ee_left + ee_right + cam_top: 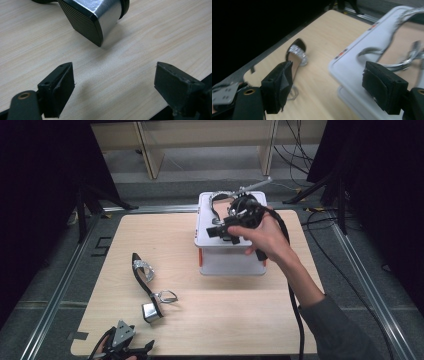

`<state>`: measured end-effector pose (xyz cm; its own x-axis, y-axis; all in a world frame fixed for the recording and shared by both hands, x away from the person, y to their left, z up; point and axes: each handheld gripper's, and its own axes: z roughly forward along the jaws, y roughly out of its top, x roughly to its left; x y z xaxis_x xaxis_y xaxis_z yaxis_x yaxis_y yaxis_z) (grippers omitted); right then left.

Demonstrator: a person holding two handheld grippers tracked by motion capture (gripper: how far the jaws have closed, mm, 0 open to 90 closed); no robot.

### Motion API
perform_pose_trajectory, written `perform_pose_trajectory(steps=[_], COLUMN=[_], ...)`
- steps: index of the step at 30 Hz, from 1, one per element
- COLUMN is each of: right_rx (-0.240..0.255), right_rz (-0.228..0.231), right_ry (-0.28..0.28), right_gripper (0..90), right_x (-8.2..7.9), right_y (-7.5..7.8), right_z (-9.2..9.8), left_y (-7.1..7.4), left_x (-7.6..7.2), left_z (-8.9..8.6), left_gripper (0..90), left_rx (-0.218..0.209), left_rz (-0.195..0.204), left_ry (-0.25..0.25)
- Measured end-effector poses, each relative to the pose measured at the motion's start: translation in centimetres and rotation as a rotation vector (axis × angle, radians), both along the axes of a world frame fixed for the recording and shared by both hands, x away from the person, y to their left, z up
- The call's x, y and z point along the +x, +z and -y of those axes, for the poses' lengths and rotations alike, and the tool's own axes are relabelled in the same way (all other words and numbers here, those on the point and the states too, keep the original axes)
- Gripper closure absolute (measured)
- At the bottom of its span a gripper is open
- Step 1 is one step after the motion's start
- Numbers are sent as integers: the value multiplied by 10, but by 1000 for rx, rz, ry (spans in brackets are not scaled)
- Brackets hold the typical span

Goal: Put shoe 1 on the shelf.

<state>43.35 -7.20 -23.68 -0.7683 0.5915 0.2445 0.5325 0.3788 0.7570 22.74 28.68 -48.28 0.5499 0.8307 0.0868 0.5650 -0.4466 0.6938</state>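
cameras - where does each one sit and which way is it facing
High view: above the person's side, looking forward and down at the table, white box, right hand.
Left gripper view: on the left gripper, facing the sandal's heel.
Right gripper view: on the right gripper, facing the sandal on the table and the box.
Shared: that sandal.

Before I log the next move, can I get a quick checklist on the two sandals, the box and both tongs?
1. Right tongs open, nothing between the jaws: ok.
2. One sandal lies on the white box: ok.
3. Second sandal lies on its side on the table, unheld: ok.
4. Left tongs open, its silver heel just ahead: ok.
5. Sandal on the box settled steadily: cannot tell, blurred.
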Motion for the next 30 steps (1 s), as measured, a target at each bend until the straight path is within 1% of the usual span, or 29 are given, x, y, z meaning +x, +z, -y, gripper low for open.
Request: perform_pose_trajectory(steps=[1,3,5,7,8,9,10,11,12,13,14,15,16,17,18,19,20,21,22,24,25,26,27,28,29,30], right_rx=[4,-1,12,7,11,14,13,13,14,12,9,6,0,-5,-9,-14,-11,-4,-1,-27,-28,-27,-32,-33,-33,-34], right_rz=[9,22,14,23,18,13,12,10,-4,-5,-12,-16,-31,-28,-42,-38,-55,-63,-58,-94,-85,-83,-99,-90,-66,-73], right_ry=[14,49,84,125,142,155,165,173,178,186,192,197,201,211,206,209,209,209,207,210,204,198,188,189,195,192], right_gripper=[248,248,248,248,248,248,249,250,251,252,256,259,260,263,268,272,276,284,304,305,312,322,323,323,325,330], right_x=[-6,-21,-35,-47,-52,-56,-60,-64,-67,-69,-72,-73,-75,-75,-76,-75,-75,-74,-72,-69,-68,-66,-66,-65,-62,-62], right_y=[-2,-9,-17,-26,-31,-37,-42,-48,-54,-61,-69,-77,-85,-94,-102,-110,-120,-126,-133,-146,-151,-156,-160,-164,-168,-172], right_z=[-1,-3,-5,-7,-8,-9,-9,-9,-9,-9,-8,-8,-8,-8,-9,-9,-8,-8,-8,-8,-8,-8,-9,-9,-9,-10], left_y=[0,0,0,0,0,0,0,0,0,0,0,-1,-1,-1,-1,-1,-1,0,0,0,0,0,0,0,0,0], left_x=[-2,-2,-2,-2,1,-1,-2,-2,-2,-2,0,0,0,0,0,0,0,-1,-1,-1,1,-1,0,0,0,-1], left_z=[1,0,1,1,0,1,1,1,0,0,0,0,0,0,0,0,-1,0,0,0,-1,-1,-2,-2,-2,-2], left_gripper=[160,160,160,160,160,160,160,160,160,160,160,160,160,160,160,160,160,160,160,160,160,160,160,160,160,160], left_rx=[-18,-21,-21,-20,7,-9,-20,-22,-20,-21,-6,-7,-4,-4,-3,-5,-6,-21,-26,-29,-11,-20,-16,-9,-8,-19], left_rz=[-6,-7,-8,-8,7,1,-8,-9,-7,-6,9,7,6,8,7,6,8,-6,-6,-4,12,-2,2,10,6,-1], left_ry=[17,13,13,11,-2,13,12,15,13,15,4,17,14,12,13,15,15,30,26,27,11,29,23,20,16,21])
